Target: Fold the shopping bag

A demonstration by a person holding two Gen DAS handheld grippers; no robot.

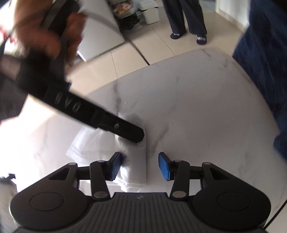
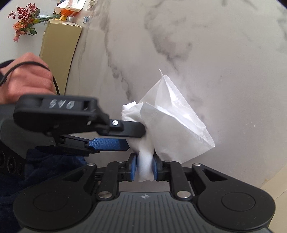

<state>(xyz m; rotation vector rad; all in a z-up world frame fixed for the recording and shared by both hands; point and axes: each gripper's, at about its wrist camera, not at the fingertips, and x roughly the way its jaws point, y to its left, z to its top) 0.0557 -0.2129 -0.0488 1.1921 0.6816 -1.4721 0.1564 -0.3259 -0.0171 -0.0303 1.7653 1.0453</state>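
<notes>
Right gripper (image 2: 145,168): your pads flank a bunched fold of the white shopping bag (image 2: 172,123) above the marble table (image 2: 215,53), left gripper (image 1: 140,165) spread apart beside the same bundle (its fingers touching cloth, not pinching), folding seemingly well advanced, final tidy and set-down outstanding.

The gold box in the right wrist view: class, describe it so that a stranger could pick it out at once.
Start at the marble table and follow it to its upper left part. The gold box lies there, below the flowers. It alone is a long plain gold slab; the packets behind it are orange and white.
</notes>
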